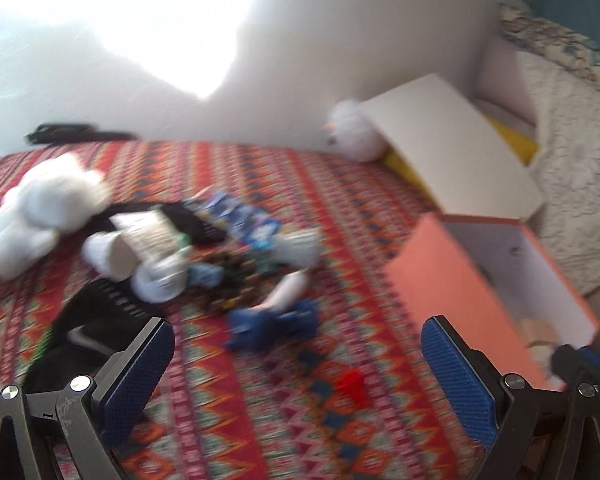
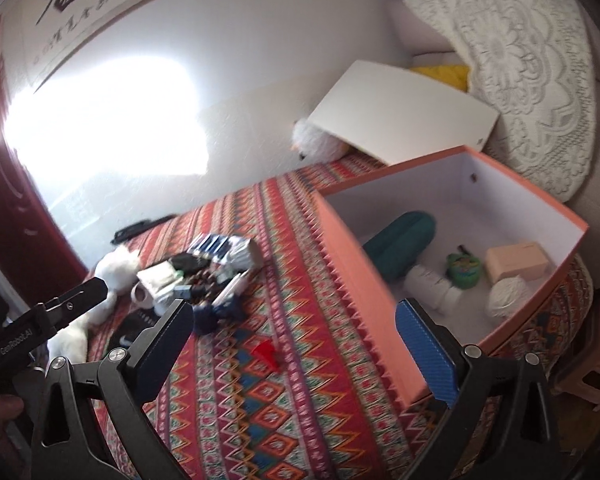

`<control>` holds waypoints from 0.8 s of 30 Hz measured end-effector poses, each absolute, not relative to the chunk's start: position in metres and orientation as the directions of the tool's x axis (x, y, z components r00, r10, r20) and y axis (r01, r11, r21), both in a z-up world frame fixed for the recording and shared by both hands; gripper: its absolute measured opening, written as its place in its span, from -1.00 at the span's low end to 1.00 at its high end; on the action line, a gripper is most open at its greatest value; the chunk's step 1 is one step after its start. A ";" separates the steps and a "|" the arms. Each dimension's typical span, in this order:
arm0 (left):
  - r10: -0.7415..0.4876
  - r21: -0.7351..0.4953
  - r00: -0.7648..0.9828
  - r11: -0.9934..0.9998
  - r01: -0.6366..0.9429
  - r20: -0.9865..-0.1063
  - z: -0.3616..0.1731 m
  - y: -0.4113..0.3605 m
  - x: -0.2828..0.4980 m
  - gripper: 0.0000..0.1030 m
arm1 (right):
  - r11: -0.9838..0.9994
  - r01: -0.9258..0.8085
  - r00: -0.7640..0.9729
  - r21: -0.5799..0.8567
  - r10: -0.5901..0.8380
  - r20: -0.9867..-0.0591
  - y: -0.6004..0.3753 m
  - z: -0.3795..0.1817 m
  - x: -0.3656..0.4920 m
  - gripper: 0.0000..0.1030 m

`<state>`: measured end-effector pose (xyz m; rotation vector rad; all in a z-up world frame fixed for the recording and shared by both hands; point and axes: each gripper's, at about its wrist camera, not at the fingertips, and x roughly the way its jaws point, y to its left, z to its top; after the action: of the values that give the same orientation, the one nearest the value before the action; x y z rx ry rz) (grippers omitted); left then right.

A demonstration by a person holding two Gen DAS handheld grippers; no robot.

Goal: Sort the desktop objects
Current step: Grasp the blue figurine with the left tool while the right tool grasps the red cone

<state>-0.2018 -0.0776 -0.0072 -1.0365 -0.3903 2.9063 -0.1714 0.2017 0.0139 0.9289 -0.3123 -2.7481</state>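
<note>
A pile of small objects lies on the patterned cloth: a white plush toy, a paper cup, blue packets and a blue cloth item. A small red piece lies nearer. The pile also shows in the right wrist view. An orange box holds a teal roll, a green item, a pink block and a white ball. My left gripper is open and empty above the cloth. My right gripper is open and empty beside the box.
The box's white lid leans at the back beside a second white plush. A lace-covered cushion lies to the right. A black item lies at the cloth's far edge. A pink stool stands on the floor.
</note>
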 end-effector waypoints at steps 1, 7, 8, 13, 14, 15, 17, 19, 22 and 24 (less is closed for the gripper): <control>0.100 -0.250 -0.766 -0.965 0.081 -0.635 -0.019 -0.092 -0.201 0.97 | -0.953 0.161 -0.761 0.258 -0.286 -0.583 0.188 0.007 -0.173 0.99; 0.087 -0.288 -0.717 -0.944 0.164 -0.692 -0.071 -0.140 -0.191 0.97 | -0.951 0.231 -0.664 0.206 -0.309 -0.680 0.130 -0.042 -0.191 0.99; 0.086 -0.287 -0.709 -0.943 0.169 -0.700 -0.077 -0.142 -0.192 0.97 | -0.951 0.238 -0.646 0.195 -0.305 -0.699 0.122 -0.052 -0.195 0.99; 0.107 -0.287 -0.680 -0.945 0.156 -0.725 -0.097 -0.139 -0.206 0.97 | -0.961 0.256 -0.561 0.107 -0.238 -0.793 0.094 -0.105 -0.217 0.85; 0.111 -0.283 -0.674 -0.947 0.150 -0.730 -0.100 -0.136 -0.210 0.97 | -0.961 0.260 -0.547 0.093 -0.226 -0.806 0.090 -0.114 -0.222 0.78; 0.115 -0.279 -0.669 -0.949 0.143 -0.734 -0.103 -0.134 -0.214 0.97 | -0.961 0.263 -0.533 0.086 -0.219 -0.817 0.089 -0.122 -0.226 0.74; 0.125 -0.273 -0.657 -0.953 0.127 -0.743 -0.110 -0.129 -0.223 0.97 | -0.963 0.259 -0.517 0.074 -0.203 -0.831 0.088 -0.134 -0.236 0.68; 0.141 -0.265 -0.646 -0.959 0.098 -0.750 -0.116 -0.123 -0.236 0.97 | -0.966 0.251 -0.505 0.060 -0.183 -0.844 0.089 -0.146 -0.248 0.68; 0.146 -0.237 -0.631 -0.970 0.062 -0.762 -0.124 -0.111 -0.256 0.97 | -0.969 0.246 -0.483 0.039 -0.157 -0.862 0.088 -0.161 -0.267 0.65; 0.144 -0.219 -0.618 -0.975 0.047 -0.773 -0.129 -0.106 -0.270 0.97 | -0.964 0.263 -0.481 0.022 -0.151 -0.864 0.084 -0.170 -0.277 0.56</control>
<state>-0.2702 -0.1056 -0.1292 -1.3472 -0.3373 2.7576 -0.2766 0.0839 -0.1698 1.4459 0.1662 -2.5083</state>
